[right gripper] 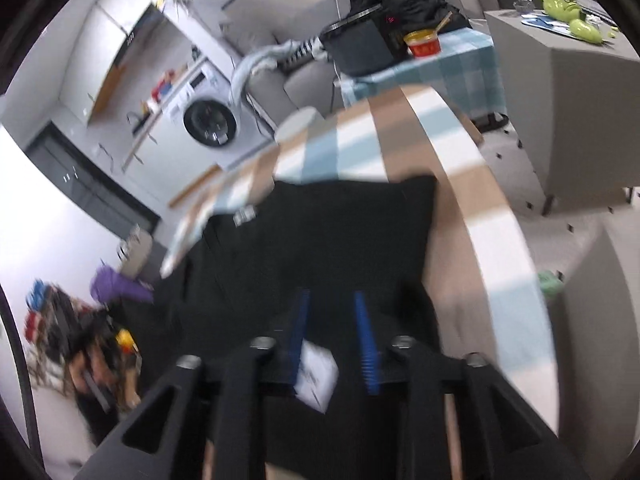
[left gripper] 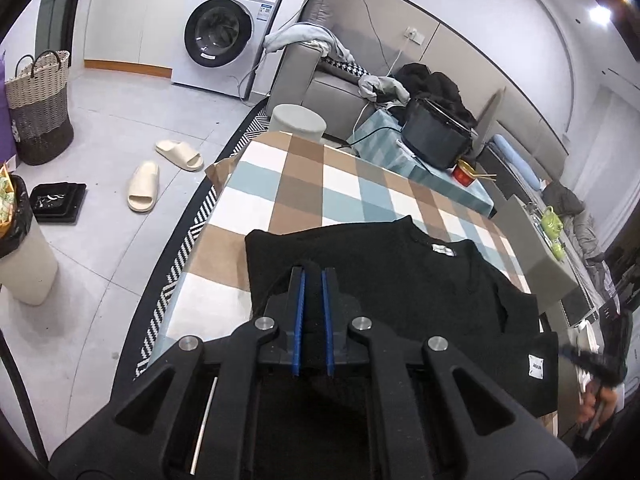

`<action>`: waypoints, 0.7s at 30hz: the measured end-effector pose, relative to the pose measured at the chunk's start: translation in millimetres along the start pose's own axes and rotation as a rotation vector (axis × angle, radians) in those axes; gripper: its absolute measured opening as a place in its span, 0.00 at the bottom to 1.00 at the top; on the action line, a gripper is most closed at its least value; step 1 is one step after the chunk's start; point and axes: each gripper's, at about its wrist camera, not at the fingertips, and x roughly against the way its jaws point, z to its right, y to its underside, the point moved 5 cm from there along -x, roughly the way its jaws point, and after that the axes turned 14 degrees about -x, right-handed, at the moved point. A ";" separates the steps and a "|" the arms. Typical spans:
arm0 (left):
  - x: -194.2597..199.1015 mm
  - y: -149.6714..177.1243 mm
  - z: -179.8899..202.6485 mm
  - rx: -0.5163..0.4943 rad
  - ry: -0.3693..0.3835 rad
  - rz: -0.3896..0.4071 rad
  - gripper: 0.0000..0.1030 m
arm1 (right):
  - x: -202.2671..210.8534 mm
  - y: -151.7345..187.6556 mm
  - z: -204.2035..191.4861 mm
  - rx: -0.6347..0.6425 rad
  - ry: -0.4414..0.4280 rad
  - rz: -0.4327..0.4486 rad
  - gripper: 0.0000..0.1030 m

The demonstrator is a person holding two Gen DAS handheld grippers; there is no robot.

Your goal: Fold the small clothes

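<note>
On the checked table: a black top (left gripper: pixel 360 264) lies spread, neck label (left gripper: pixel 443 250) toward the far edge, hem tag (left gripper: pixel 535 367) at the near right.
Left gripper (left gripper: pixel 313 276): my pads are pressed together, with dark fabric between them as far as I can judge; black on black makes the pinch hard to confirm.
Right gripper (right gripper: pixel 331 300): my jaws stand apart over the top (right gripper: pixel 320 232), nothing pressed; a white tag (right gripper: pixel 316 376) sits between the fingers near their base.
Step in hand: I judge it a fold carried across by the left, with the right already let go.
Doing it well: keep the left pinch firm and low so the layer drags flat and not ballooned; bring edge to edge squarely, using the neck label as the centre mark; release only once the cloth rests.
Right's part: I should use it to smooth or pin the crease, clear of the tag.
Risk: a shallow pinch may slip off the thick knit.
Surface: the tablecloth (left gripper: pixel 304 184), brown, white and blue checks, looks soft and may creep with the top.
Room: washer (left gripper: pixel 224 32) and basket (left gripper: pixel 38 104) at the back, slippers (left gripper: pixel 160 176) on grey tiles, a cluttered sofa (left gripper: pixel 320 76) behind the table.
</note>
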 end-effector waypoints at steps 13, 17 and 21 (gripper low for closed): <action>8.7 15.4 5.2 -0.009 -0.014 -0.008 0.05 | -5.0 60.6 25.9 -0.004 0.000 -0.134 0.35; 12.8 23.6 5.6 -0.015 -0.024 -0.012 0.05 | 4.6 63.6 28.0 -0.001 -0.001 -0.124 0.35; 11.9 30.1 2.9 -0.010 -0.025 -0.025 0.05 | 3.0 72.6 30.9 0.009 0.003 -0.151 0.35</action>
